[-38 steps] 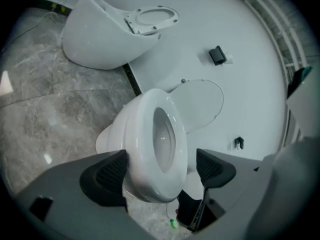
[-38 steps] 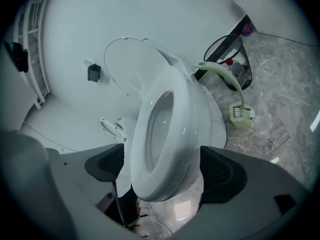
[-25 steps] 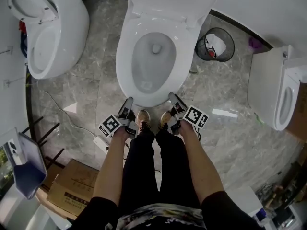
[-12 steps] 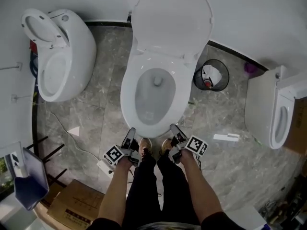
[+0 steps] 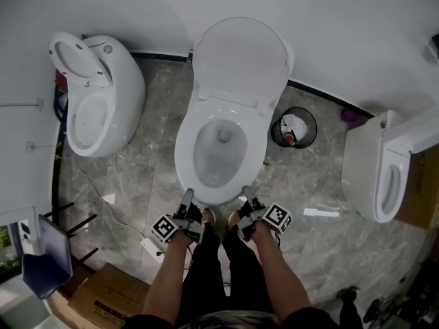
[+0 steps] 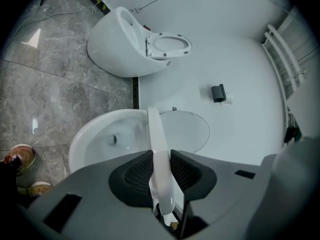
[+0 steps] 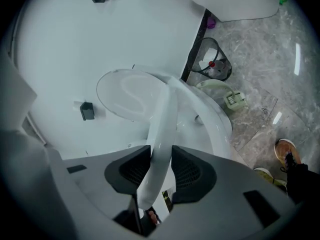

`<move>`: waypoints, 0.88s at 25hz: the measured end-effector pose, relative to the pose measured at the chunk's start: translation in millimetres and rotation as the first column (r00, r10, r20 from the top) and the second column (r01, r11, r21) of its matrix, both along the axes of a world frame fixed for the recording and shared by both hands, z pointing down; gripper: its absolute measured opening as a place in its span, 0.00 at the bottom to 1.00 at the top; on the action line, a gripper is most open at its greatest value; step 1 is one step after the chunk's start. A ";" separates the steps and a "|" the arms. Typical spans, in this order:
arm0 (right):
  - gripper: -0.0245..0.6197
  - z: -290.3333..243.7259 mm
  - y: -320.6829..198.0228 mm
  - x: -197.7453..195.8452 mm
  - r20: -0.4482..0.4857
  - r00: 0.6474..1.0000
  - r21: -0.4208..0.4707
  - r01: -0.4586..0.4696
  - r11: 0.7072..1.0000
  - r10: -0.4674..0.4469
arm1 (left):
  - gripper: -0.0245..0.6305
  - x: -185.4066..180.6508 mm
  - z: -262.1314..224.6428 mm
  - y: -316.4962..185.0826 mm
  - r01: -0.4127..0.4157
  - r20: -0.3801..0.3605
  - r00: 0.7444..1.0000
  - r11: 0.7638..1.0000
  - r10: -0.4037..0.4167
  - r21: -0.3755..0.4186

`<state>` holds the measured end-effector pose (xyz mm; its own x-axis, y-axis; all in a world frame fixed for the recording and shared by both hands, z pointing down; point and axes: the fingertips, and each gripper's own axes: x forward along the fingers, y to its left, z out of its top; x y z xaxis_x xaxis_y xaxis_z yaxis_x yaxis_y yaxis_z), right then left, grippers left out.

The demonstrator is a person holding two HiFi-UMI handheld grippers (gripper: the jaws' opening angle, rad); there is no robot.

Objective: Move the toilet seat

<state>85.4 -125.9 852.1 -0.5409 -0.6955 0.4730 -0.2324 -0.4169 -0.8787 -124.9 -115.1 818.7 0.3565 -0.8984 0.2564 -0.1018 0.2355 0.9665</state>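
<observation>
Head view: toilet seat [image 5: 184, 149] sits mid-frame over the bowl [image 5: 221, 157], its front edge at lower centre; the lid [image 5: 239, 60] stands open above it.
Left gripper view: left gripper [image 6: 161, 173] clenched on the seat's thin edge, bottom centre.
Right gripper view: right gripper [image 7: 160, 173] clamped on the seat rim, which is lifted clear of the bowl.
Right of bowl: waste bin [image 5: 293, 127].

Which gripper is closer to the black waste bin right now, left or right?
Right. The right gripper clamps the front of the toilet seat on the side toward the waste bin; the left gripper clamps it on the far side, across the bowl.
</observation>
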 end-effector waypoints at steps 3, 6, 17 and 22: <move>0.24 -17.6 -6.8 1.4 0.021 1.000 0.005 -0.005 1.000 0.005 | 0.22 1.4 -20.4 -7.6 0.017 -0.008 1.000 1.000 -0.016 0.011; 0.24 -34.5 -14.8 4.9 0.047 0.999 0.017 -0.014 1.000 0.013 | 0.22 3.3 -39.4 -16.3 0.027 0.002 1.000 0.999 -0.027 0.036; 0.24 -80.8 -43.3 14.5 0.094 0.995 0.066 -0.041 0.997 0.035 | 0.22 12.4 -92.6 -52.2 0.044 0.011 0.999 0.992 -0.045 0.116; 0.24 -101.9 -57.1 18.5 0.106 0.993 0.091 -0.054 0.994 0.044 | 0.24 17.1 -116.4 -72.0 0.025 0.012 1.000 0.985 -0.027 0.168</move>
<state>103.9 -183.0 750.3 -0.5478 -0.7611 0.3473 -0.1191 -0.3400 -0.9329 -107.8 -187.1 702.3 0.3298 -0.9381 0.1061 -0.1118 0.0728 0.9911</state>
